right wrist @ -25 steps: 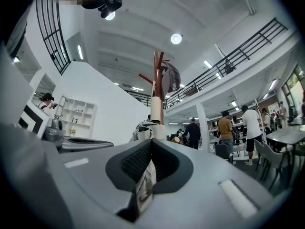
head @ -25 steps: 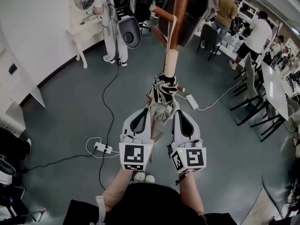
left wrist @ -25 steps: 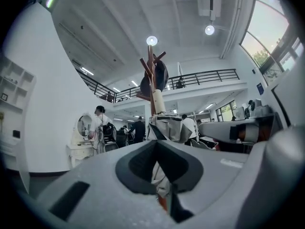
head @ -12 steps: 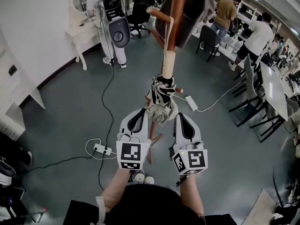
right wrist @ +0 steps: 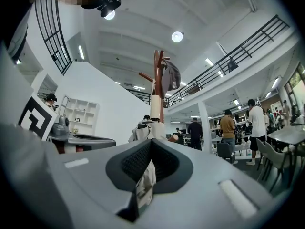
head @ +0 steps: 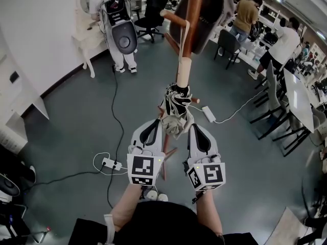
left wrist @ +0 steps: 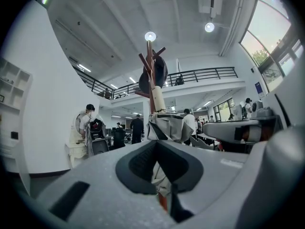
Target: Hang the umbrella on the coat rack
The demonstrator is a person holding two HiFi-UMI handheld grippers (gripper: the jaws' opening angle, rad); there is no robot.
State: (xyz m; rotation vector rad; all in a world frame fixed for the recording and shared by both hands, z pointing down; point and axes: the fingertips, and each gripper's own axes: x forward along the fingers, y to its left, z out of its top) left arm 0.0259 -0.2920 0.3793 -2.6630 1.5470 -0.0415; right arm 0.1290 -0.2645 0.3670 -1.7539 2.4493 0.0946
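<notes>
**Hanging stage, late.** The left gripper point(head: 155, 124) and the right gripper point(head: 198, 127) each have their jaws closed on the cloth end of the folded umbrella point(head: 176, 106) (fabric shows pinched in both gripper views). They hold it off the floor with its pale handle point(head: 184, 69) up against the coat rack point(head: 193, 6). The strap point(head: 187, 34) runs toward a peg point(head: 173, 18), but whether it is hooked over it cannot be told, so seating the strap and letting go are judged still to do.
</notes>
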